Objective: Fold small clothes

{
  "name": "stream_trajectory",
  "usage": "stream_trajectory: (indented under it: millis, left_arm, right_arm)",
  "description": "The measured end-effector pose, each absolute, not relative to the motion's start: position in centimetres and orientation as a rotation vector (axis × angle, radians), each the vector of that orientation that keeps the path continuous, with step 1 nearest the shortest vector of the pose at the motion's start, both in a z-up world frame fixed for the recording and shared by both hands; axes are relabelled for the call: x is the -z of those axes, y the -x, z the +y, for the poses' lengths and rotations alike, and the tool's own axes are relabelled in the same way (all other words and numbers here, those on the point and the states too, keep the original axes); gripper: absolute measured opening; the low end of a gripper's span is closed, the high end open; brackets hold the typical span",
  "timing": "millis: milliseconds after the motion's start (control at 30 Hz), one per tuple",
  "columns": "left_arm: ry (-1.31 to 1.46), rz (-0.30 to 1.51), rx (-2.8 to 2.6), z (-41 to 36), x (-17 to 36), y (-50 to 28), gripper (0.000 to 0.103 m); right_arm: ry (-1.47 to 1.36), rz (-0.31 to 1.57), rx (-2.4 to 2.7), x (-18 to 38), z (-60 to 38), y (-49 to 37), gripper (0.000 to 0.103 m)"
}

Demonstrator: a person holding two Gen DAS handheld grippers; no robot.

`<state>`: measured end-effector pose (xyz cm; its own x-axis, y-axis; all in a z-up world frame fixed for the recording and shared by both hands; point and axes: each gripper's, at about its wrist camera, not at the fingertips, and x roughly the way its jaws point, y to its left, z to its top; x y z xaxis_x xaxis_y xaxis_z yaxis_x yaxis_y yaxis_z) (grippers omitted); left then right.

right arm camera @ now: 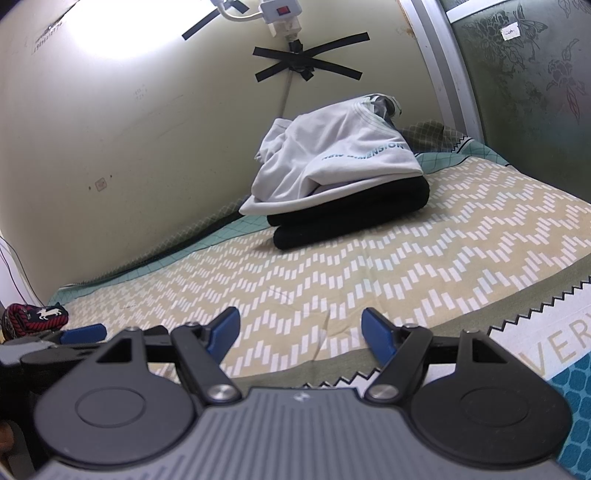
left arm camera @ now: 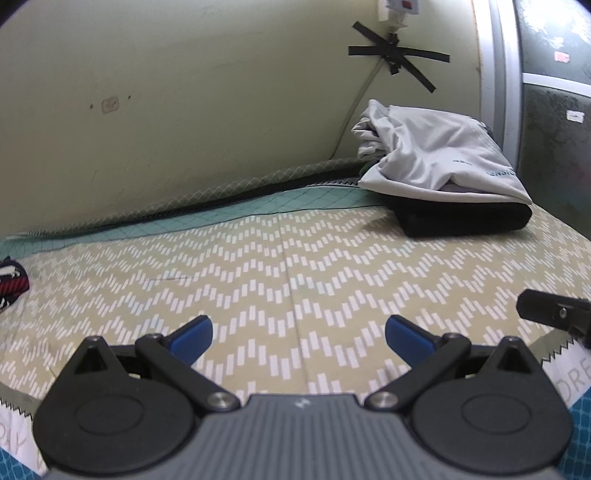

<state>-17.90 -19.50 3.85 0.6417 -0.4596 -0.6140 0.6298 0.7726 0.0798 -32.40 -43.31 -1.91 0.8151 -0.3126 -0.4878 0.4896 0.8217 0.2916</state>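
Observation:
A folded white garment with teal lettering (left arm camera: 439, 158) lies on top of a folded black garment (left arm camera: 465, 218) at the far right of the bed; the same stack shows in the right wrist view, white (right arm camera: 332, 162) over black (right arm camera: 351, 218). A dark red, navy and white patterned piece (left arm camera: 11, 288) lies at the far left, also in the right wrist view (right arm camera: 33, 317). My left gripper (left arm camera: 298, 334) is open and empty above the chevron bedsheet (left arm camera: 258, 277). My right gripper (right arm camera: 300, 328) is open and empty above the sheet (right arm camera: 369, 273).
A cream wall (left arm camera: 184, 110) with a taped cable and power strip (right arm camera: 280, 14) bounds the bed at the back. A metal frame and patterned glass panel (right arm camera: 517, 74) stand at the right. The other gripper's tip (left arm camera: 554, 314) shows at the right edge.

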Motion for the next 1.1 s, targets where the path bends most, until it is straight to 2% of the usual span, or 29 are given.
stream_trajectory:
  millis: [1100]
  left_arm:
    - [-0.353, 0.603, 0.619, -19.69, -3.64, 17.94, 0.103]
  right_arm:
    - [-0.423, 0.434, 0.435, 1.95, -43.26, 32.27, 0.069]
